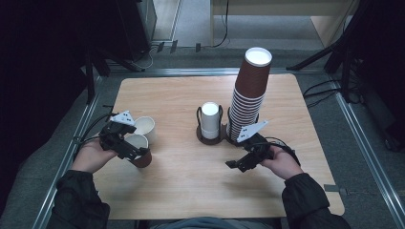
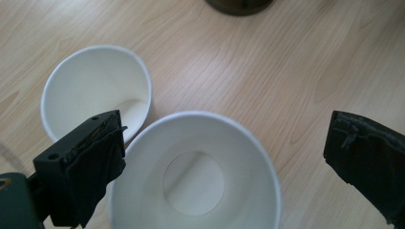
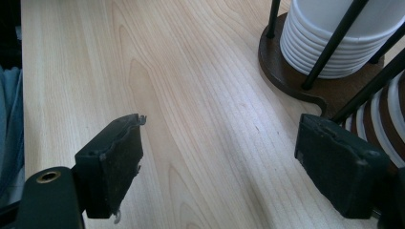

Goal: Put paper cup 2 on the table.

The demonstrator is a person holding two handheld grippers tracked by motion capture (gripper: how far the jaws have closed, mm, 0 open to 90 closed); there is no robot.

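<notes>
Two loose paper cups stand at the table's left. The nearer cup point(image 1: 141, 157) point(image 2: 196, 176) is brown outside and white inside; the farther cup point(image 1: 145, 126) point(image 2: 95, 90) is white, and their rims nearly touch. My left gripper point(image 1: 130, 149) point(image 2: 227, 126) is open, its jaws straddling the brown cup's mouth; the left pad point(image 2: 95, 162) overlaps the rim, the right pad point(image 2: 367, 157) stands clear. My right gripper point(image 1: 236, 164) point(image 3: 222, 131) is open over bare wood just in front of the cup holder point(image 1: 210, 137) point(image 3: 291, 71).
The holder at mid-table carries a short stack of white cups point(image 1: 210, 119) point(image 3: 329, 38) and a tall stack of brown cups point(image 1: 249, 90) point(image 3: 382, 119) that leans to the right. The wooden table point(image 1: 191, 191) has bare wood in front; its edges drop to a grey floor.
</notes>
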